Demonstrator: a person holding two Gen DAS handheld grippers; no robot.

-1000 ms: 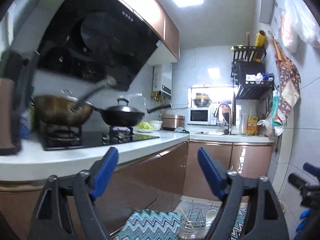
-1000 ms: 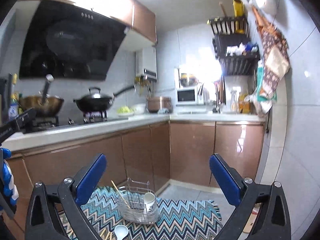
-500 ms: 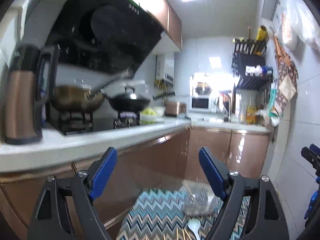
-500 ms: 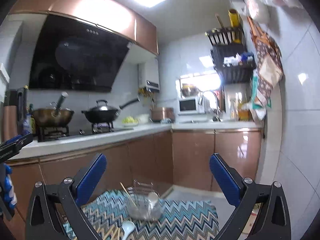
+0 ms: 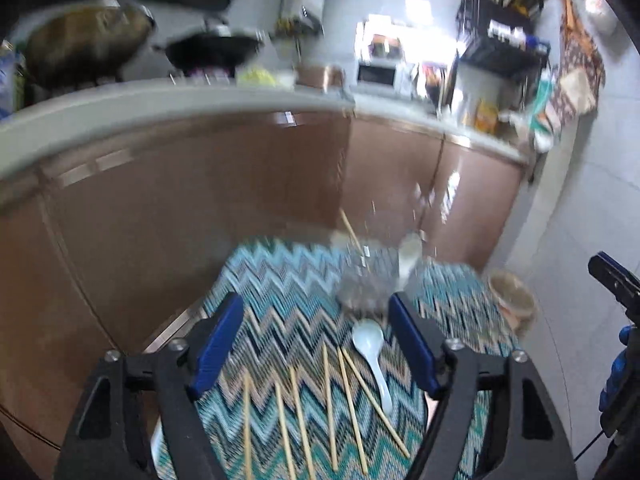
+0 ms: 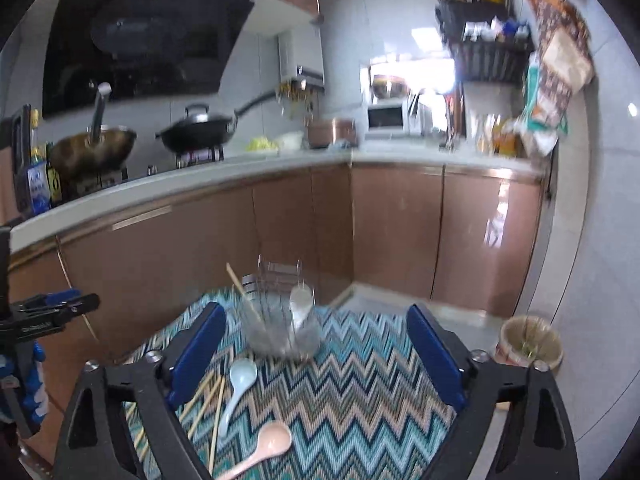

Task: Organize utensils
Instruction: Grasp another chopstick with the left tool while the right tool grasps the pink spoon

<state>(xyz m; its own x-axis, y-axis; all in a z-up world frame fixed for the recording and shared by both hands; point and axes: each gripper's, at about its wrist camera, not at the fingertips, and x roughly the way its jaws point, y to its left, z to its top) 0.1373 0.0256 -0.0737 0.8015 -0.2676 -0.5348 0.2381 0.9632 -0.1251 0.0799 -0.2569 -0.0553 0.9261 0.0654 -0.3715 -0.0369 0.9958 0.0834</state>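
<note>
Zigzag mat [image 5: 288,304] blurred; wire caddy [image 6: 280,320] indistinct; both tongs parted, narrowing, empty.

Copper cabinets [image 6: 396,232], white countertop [image 6: 240,168], black range hood [image 6: 136,36], grey tiled wall [image 6: 600,208], zigzag mat [image 6: 360,384]

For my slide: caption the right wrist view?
Open tongs over a zigzag mat with spoons, chopsticks and wire caddy.

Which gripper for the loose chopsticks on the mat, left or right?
Probably left. The left gripper points straight over the chopsticks, which lie between its open fingers. For the right gripper they sit off beside its left finger.
</note>
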